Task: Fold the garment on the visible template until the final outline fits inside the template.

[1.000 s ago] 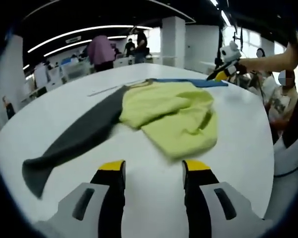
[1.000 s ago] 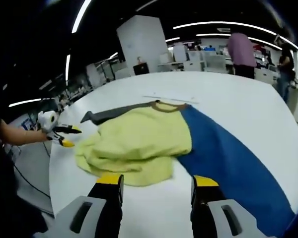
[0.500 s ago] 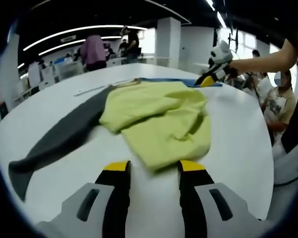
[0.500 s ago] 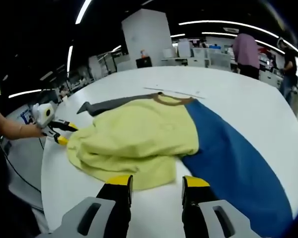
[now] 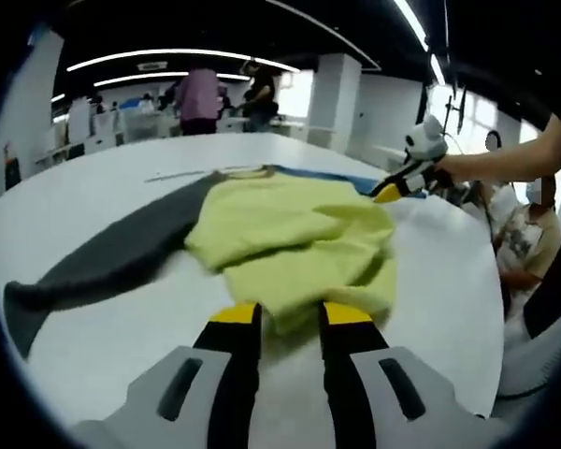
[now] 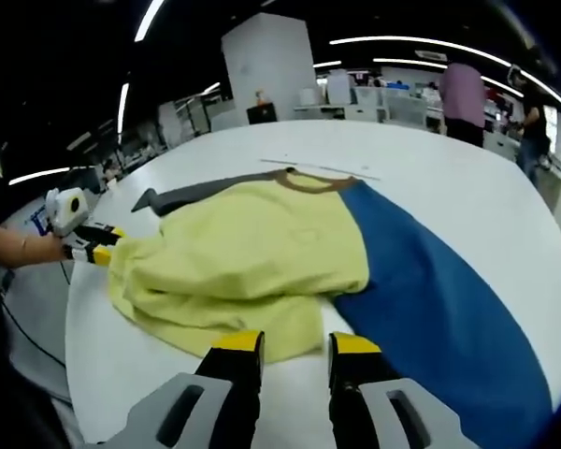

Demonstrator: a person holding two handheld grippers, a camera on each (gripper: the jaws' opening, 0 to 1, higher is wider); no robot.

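Note:
A garment lies crumpled on the white table [image 5: 103, 318]: a yellow-green body [image 5: 290, 234] [image 6: 243, 253], a grey sleeve [image 5: 112, 253] [image 6: 206, 195], a blue sleeve [image 6: 439, 299] and a brown collar [image 6: 313, 181]. My left gripper [image 5: 291, 314] is open with narrowed jaws, and the body's near edge reaches between its yellow tips. My right gripper [image 6: 296, 343] is also open and narrowed, with the hem lying between its tips. In the left gripper view the right gripper [image 5: 395, 190] sits at the garment's far right edge. The left gripper [image 6: 92, 248] touches the cloth's left edge in the right gripper view.
A thin line [image 6: 323, 168] marks the table beyond the collar. The table edge [image 6: 84, 374] curves close on the left. People [image 5: 519, 253] sit beside the table on the right, others stand at desks [image 6: 458, 94] far behind.
Both grippers have moved in to the garment's edges, and their jaws have narrowed around the cloth. The yellow-green body is bunched slightly more.

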